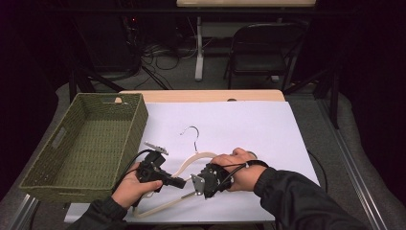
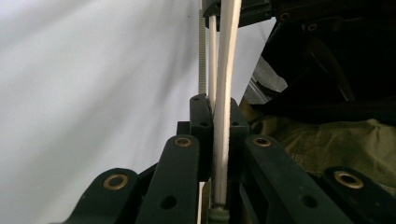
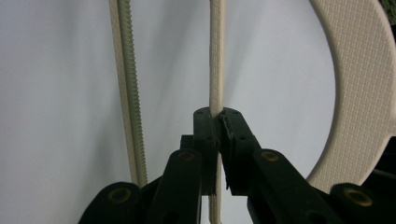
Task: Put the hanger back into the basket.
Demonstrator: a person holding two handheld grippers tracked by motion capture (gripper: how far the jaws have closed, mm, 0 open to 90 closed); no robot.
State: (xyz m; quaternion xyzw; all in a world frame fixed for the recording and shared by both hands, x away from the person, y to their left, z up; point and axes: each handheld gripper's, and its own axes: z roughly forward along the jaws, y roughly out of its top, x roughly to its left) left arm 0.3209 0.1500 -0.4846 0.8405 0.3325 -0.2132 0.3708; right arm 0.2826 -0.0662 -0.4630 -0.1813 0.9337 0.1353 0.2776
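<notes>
I have the cream hanger (image 1: 191, 160) pinched at two places at once. My left gripper (image 1: 181, 182) is closed tight on one thin strip of it; in the left gripper view the jaws meet on the strip (image 2: 223, 140) with no gap, and a second, ribbed bar (image 2: 202, 56) runs alongside just beyond. My right gripper (image 1: 197, 186) is likewise clamped on a thin bar (image 3: 215, 70), with the ribbed bar (image 3: 127, 84) beside it and the hanger's broad curved shoulder (image 3: 362, 93) arching off to one side.

What matters for any move is the lie of the thing: the hanger rests flat on the white table cover (image 1: 268, 134), near my edge of the table, its long axis running slantwise from my near left up toward the right, metal hook (image 1: 191, 133) pointing away from me. The two grippers face each other, tips almost touching, both on the lower part of the frame, so the piece lies directly between my hands (neither one is meaningfully nearer).

The green woven basket (image 1: 43, 179) sits just to the left, overhanging the table's left side, and my left hand (image 1: 127, 189) is the one closer to it. Beyond the table stand a dark folding chair (image 1: 261, 48) and a tangle of cables (image 1: 158, 52) on the grey floor.
</notes>
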